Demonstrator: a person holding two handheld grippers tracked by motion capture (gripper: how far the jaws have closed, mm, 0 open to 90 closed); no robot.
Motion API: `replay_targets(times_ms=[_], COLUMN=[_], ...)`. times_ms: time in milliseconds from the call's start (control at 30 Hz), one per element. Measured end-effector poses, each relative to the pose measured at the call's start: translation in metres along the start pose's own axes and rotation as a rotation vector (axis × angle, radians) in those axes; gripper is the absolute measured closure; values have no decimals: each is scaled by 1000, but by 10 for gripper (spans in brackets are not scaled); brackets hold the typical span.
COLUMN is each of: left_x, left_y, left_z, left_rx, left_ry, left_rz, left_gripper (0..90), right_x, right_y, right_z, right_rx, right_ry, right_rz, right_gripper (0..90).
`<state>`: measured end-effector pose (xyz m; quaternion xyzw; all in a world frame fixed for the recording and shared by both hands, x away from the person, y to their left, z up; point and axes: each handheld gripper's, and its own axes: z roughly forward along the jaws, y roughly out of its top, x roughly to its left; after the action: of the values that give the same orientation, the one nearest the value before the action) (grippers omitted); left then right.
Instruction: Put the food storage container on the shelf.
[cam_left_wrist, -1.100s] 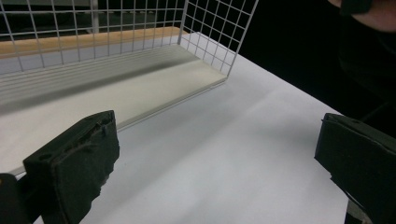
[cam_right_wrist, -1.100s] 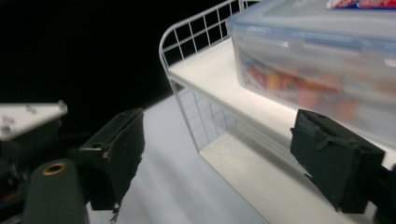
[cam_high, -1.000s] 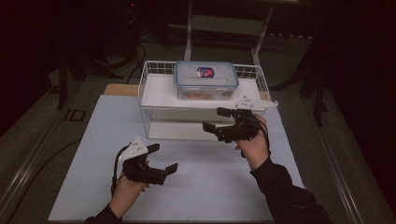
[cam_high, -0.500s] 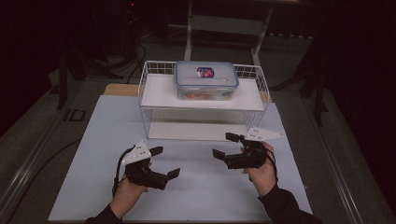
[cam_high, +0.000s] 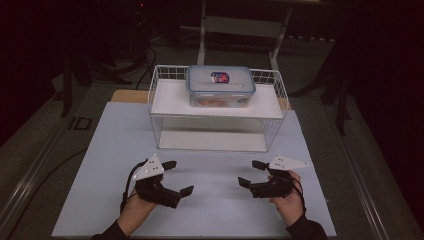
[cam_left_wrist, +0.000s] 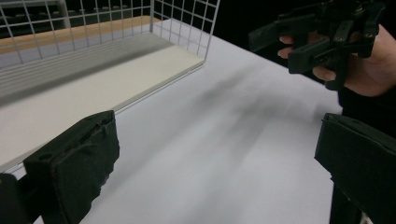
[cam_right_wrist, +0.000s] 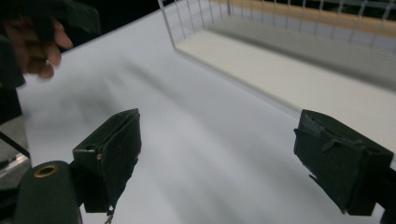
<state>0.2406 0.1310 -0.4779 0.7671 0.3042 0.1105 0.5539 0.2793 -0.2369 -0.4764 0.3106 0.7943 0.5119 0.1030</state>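
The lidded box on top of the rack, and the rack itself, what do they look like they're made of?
The box looks like clear plastic: see-through walls, a blue-tinted lid, contents showing faintly. The rack appears to be white-coated metal wire in a thin grid, with flat matte white shelf panels, possibly plastic or board.

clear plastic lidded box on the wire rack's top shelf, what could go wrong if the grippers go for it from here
The clear plastic lidded box sits high on the white wire rack, so a one-sided pinch might tip it or slide it along the shelf. The left gripper and right gripper, both open above the white table, could snag the rack's wire rim on the way up.
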Motion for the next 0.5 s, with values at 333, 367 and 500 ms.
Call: replay_targets(times_ms=[333, 367, 500], left_x=[1, 1, 1], left_y=[-7, -8, -11], left_z=[0, 1, 2], left_rx=[18, 22, 31], left_ry=[5, 6, -1], left_rz=[1, 6, -3], left_gripper=[0, 0, 0], right_x=[-6, -7, -9], right_y=[-27, -29, -34], right_z=[-13, -15, -23], right_rx=[27, 29, 6], right_ry=[-30, -37, -39], right_rz=[32, 32, 22], right_gripper=[142, 142, 144])
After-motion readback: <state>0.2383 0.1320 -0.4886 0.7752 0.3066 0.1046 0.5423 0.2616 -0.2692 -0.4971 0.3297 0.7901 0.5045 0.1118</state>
